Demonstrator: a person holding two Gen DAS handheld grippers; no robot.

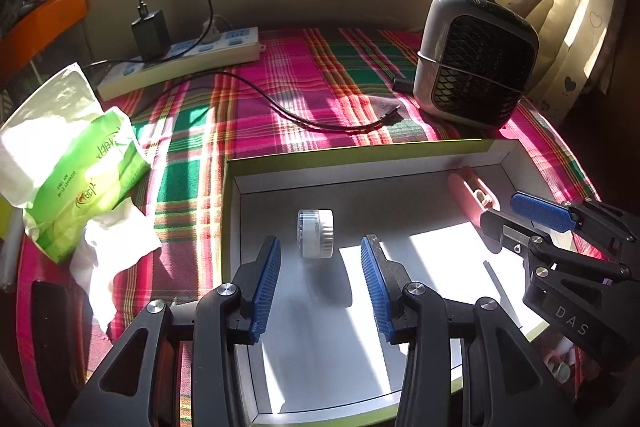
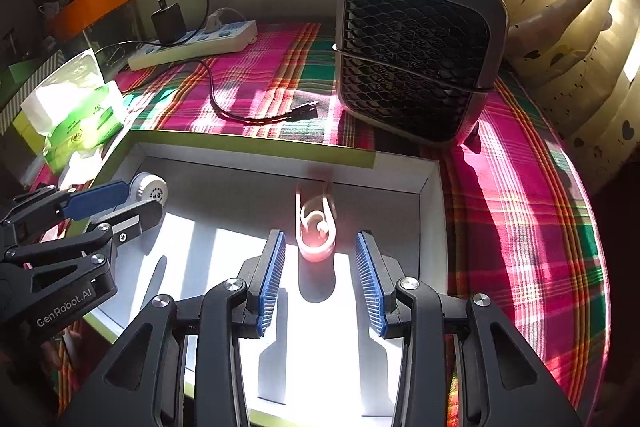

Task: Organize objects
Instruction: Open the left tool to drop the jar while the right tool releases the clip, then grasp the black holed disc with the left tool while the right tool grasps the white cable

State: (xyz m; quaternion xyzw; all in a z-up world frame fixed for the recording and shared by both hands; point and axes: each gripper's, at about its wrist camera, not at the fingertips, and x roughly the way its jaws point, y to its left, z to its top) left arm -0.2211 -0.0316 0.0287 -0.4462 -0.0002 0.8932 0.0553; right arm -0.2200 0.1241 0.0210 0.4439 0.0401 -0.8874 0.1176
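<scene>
A shallow white box with a green rim (image 1: 360, 151) (image 2: 256, 139) lies on the plaid cloth. In it a small white round jar (image 1: 315, 233) (image 2: 149, 187) lies on its side, and a pink tube-shaped item (image 1: 472, 195) (image 2: 317, 227) lies toward the far right corner. My left gripper (image 1: 320, 259) is open over the box, just short of the jar, holding nothing. It also shows in the right wrist view (image 2: 120, 205). My right gripper (image 2: 320, 255) is open, its fingers either side of the pink item's near end, not closed on it. It also shows in the left wrist view (image 1: 516, 215).
A grey and black desk fan (image 1: 476, 57) (image 2: 416, 55) stands behind the box at right. A black cable (image 1: 304, 115) runs from a charger on a white power strip (image 1: 180, 57) at back left. A green tissue pack (image 1: 76, 183) and a crumpled tissue (image 1: 108, 255) lie at left.
</scene>
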